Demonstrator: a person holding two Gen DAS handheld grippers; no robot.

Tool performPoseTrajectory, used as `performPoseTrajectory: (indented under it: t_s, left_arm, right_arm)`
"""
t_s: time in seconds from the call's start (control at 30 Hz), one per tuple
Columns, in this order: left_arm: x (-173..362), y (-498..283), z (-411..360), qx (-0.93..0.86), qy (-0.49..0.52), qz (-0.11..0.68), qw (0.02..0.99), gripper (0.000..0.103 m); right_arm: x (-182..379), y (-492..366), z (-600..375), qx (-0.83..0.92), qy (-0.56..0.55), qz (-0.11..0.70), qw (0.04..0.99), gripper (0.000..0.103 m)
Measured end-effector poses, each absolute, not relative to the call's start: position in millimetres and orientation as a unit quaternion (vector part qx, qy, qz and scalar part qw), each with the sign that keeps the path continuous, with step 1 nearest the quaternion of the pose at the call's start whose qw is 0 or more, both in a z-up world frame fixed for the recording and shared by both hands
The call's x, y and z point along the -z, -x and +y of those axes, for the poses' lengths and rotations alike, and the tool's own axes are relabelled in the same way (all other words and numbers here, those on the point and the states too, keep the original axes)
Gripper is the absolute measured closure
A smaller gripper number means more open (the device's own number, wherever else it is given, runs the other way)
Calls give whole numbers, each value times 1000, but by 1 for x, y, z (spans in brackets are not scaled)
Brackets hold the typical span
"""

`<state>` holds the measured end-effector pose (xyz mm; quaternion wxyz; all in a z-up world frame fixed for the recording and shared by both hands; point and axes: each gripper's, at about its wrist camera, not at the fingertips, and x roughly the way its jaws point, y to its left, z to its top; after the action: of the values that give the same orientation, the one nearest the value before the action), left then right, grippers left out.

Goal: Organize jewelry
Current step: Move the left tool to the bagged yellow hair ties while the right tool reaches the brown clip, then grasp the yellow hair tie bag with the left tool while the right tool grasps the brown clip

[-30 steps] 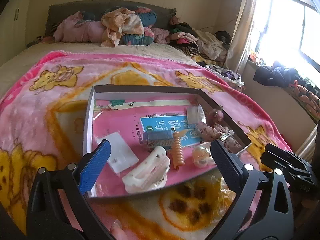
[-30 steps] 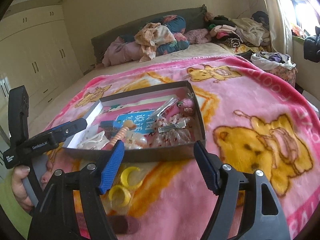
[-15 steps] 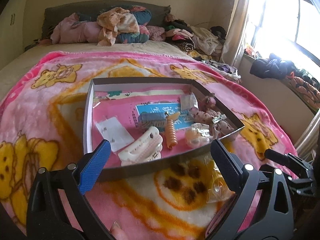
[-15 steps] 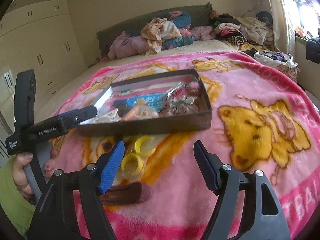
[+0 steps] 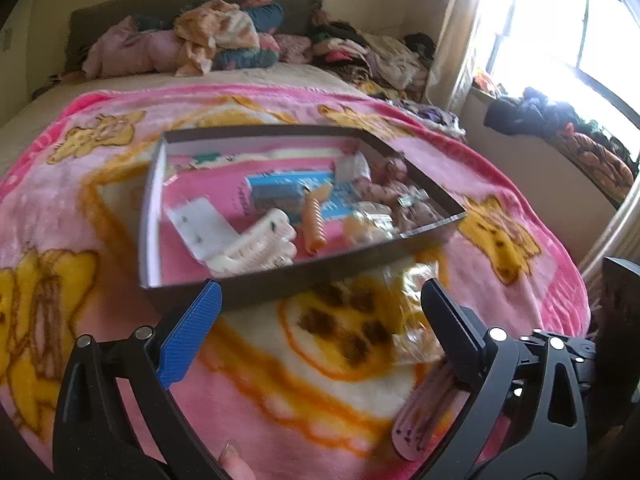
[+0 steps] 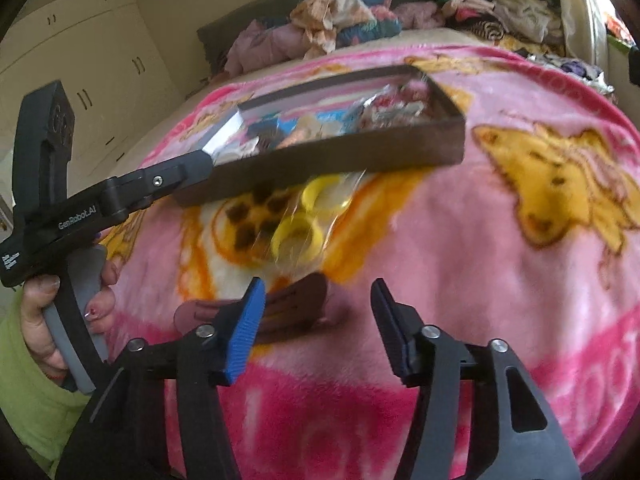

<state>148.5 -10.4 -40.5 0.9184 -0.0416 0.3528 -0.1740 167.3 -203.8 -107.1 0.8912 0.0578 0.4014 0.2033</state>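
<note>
right gripper [image 6: 316, 312]: jaws apart, empty, hovering low over the blanket [image 6: 500, 260], lined up with the brown clip
left gripper [image 5: 320, 320]: jaws apart, empty, aimed at the box's near wall; seen side-on in the right wrist view, tips close to the box's near-left corner
brown clip [image 6: 280, 312]: flat on the blanket, just past the right gripper's blue pad, outside the box; nearest loose piece
bagged yellow rings [image 6: 304, 220]: clear bag with yellow rings, between clip and box, touching or just short of the box wall, can't tell
box [image 6: 340, 164]: shallow, dark, sits on the blanket; holds white claw clip [image 5: 256, 244], orange spiral tie [image 5: 314, 220], more pieces on the right, blurred
step: picking up leftovers outside the box, judging by layout
next: drop the right gripper around the clip, close across its narrow width, lift clear of the bag, carry over the near wall
risk: clip lies flat in plush pile, lower pad may skate over it
</note>
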Motion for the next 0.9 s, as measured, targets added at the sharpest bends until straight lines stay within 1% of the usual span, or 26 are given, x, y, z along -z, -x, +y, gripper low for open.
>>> performPoseTrajectory:
  t_s: [0.13, 0.23, 0.37, 0.57, 0.73, 0.9]
  left_arm:
    - [44, -149, -24, 192, 31, 363, 911, 16]
    - [47, -154, -33, 205, 28, 370, 906, 22]
    - [50, -160, -43, 214, 30, 379, 900, 29]
    - [52, -166, -50, 217, 34, 385, 896, 30]
    - [62, -174, -57, 219, 34, 411, 885, 30]
    - [68, -177, -65, 228, 38, 425, 875, 34]
  right_arm:
    - [109, -168, -203, -208, -65, 401, 890, 68]
    - [105, -165, -207, -215, -76, 393, 891, 73]
    - [101, -162, -214, -217, -87, 389, 891, 75]
    - [99, -162, -212, -215, -73, 382, 896, 75]
    - [100, -164, -213, -218, -72, 385, 894, 74]
    - [99, -162, -220, -216, -74, 387, 893, 75]
